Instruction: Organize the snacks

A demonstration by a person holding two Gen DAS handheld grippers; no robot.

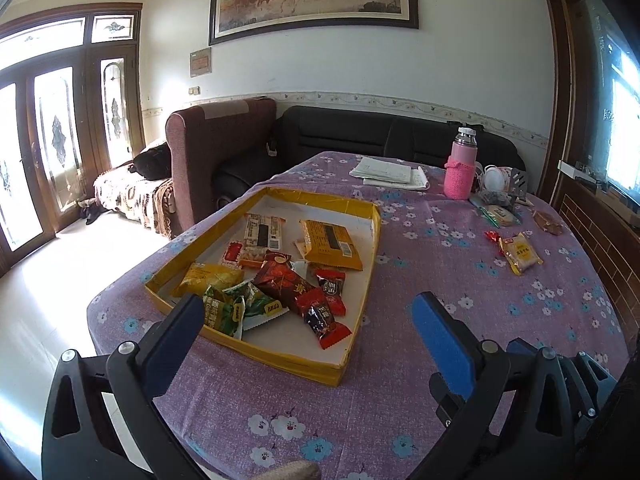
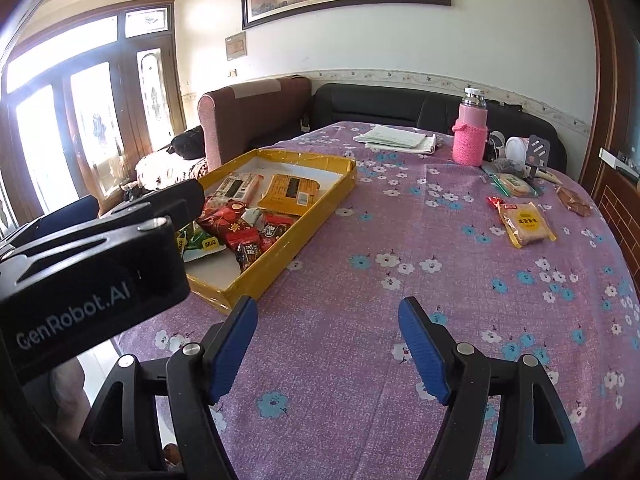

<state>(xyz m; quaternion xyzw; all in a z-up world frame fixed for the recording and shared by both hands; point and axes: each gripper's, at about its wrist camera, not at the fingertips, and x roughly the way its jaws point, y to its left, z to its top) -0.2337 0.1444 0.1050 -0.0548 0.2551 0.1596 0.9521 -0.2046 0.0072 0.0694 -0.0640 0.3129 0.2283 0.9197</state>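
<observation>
On the desk point(image 1: 320, 400), a tray point(image 1: 360, 352) at ten o'clock holds a heap of snack packets point(image 1: 296, 276). A lone biscuit packet point(image 2: 524, 224) lies at two o'clock, well apart from the tray. Behind it, at one o'clock, stands a bottle point(image 2: 471, 132), with papers point(image 2: 396, 138) to its left.

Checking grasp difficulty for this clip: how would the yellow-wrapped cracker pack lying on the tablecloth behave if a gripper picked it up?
The cracker pack looks light, since it is small and flat. Its glossy film wrapper may be slippery and crinkle under the pads. The biscuits visible inside would probably crack under a hard squeeze. Lying flat on the tablecloth, it should not roll.
</observation>
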